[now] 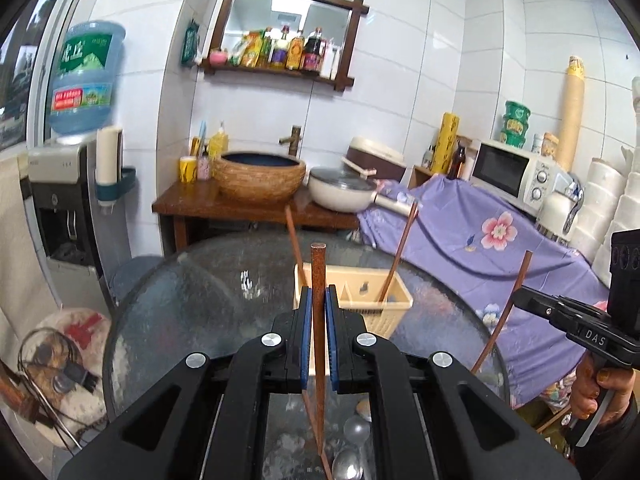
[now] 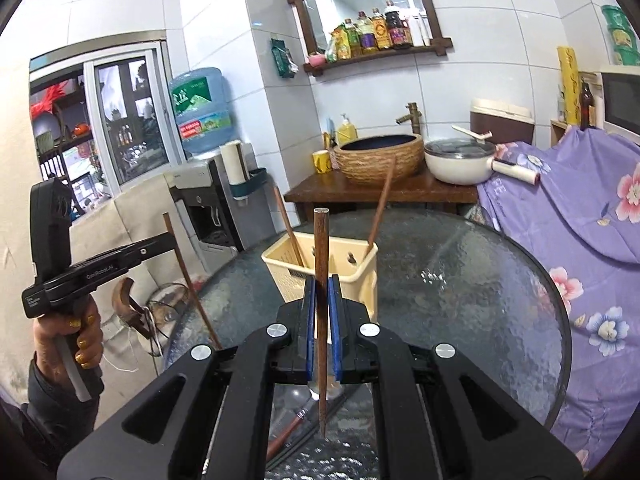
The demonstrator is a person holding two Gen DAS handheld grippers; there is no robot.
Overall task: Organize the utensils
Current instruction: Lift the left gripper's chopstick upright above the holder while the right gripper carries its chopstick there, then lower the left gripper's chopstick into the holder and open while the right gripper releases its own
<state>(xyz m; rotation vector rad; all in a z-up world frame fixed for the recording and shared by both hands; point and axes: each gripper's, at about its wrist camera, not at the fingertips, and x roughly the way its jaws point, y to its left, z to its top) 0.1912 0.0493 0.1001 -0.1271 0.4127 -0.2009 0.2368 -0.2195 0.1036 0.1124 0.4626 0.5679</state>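
My left gripper [image 1: 319, 300] is shut on a brown chopstick [image 1: 319, 280], held upright above the glass table. My right gripper [image 2: 322, 286] is shut on another brown chopstick [image 2: 321, 248], also upright. A cream plastic utensil basket [image 1: 390, 300] stands on the table just beyond both grippers, with two chopsticks [image 1: 400, 248] leaning in it; it also shows in the right wrist view [image 2: 360, 264]. The right gripper [image 1: 516, 298] appears at the right of the left wrist view, the left gripper [image 2: 170, 242] at the left of the right wrist view. Metal spoons [image 1: 352, 432] lie on the table below my left gripper.
The round glass table [image 2: 480, 300] holds more utensils near its front edge [image 2: 296, 428]. Behind it stand a wooden stand with a basin [image 1: 260, 176] and a white pot [image 1: 344, 192], a water dispenser [image 1: 60, 200] at left, and purple floral cloth [image 1: 480, 236] with a microwave at right.
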